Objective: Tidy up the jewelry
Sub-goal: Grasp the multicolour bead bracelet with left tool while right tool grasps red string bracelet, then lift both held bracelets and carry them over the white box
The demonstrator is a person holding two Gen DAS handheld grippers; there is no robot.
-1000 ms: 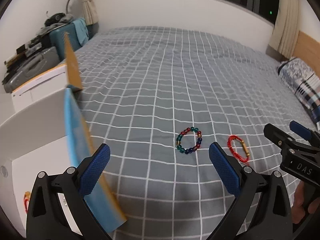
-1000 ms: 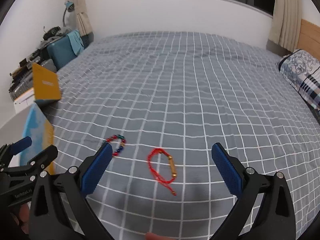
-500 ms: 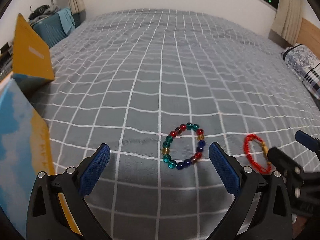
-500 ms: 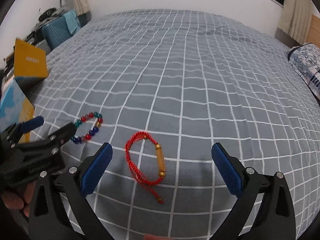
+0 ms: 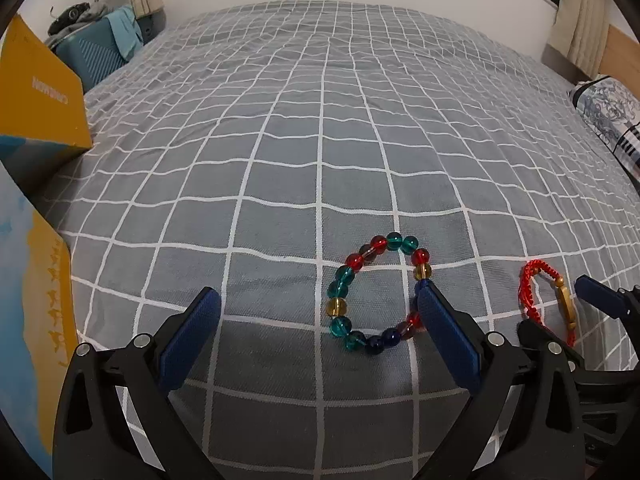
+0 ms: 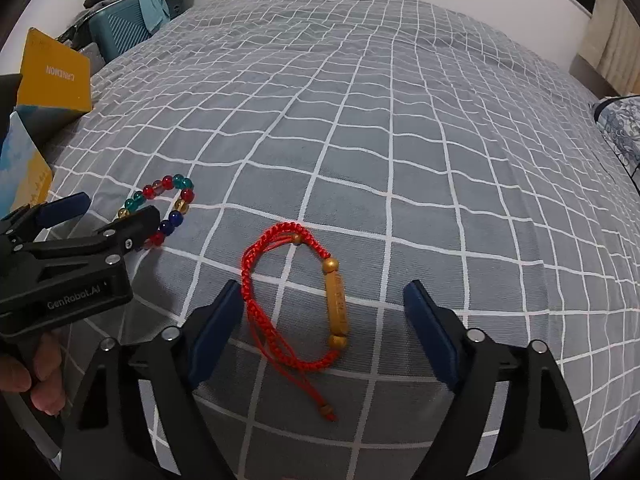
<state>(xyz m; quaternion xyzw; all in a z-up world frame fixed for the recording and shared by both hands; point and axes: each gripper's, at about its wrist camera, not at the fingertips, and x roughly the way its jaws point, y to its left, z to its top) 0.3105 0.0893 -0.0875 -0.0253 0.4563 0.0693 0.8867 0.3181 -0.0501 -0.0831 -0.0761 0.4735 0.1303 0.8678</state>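
We hold both grippers low over the bed (image 5: 320, 128), side by side near its front edge, fingers pointing forward along the grey checked cover. Our left gripper (image 5: 316, 312) has its jaws spread wide and grips nothing; its right finger (image 5: 444, 332) lies over the right side of the beaded bracelet (image 5: 352, 292), so most of the ring of red, teal, amber and dark blue beads sits between the two pads. Whether that pad touches the beads, we cannot tell. Our right gripper (image 6: 324, 316) is released as well, jaws wide apart, and the red cord bracelet (image 6: 296, 300) with its gold tube lies flat on the cover between them, the left finger (image 6: 216, 332) just beside the braided cord.

The right wrist view gives us what the left one hides: the left gripper from the side, its black body (image 6: 72, 272) held in a hand (image 6: 36, 372), and the cord bracelet's knotted tail trailing back toward us. The left wrist view catches only a strip of the cord bracelet (image 5: 532, 300) at the right, partly behind the right gripper's finger (image 5: 600, 296). Both views show the yellow box (image 5: 40, 88) at the bed's left edge and a patterned pillow (image 5: 608, 108) at its right edge.
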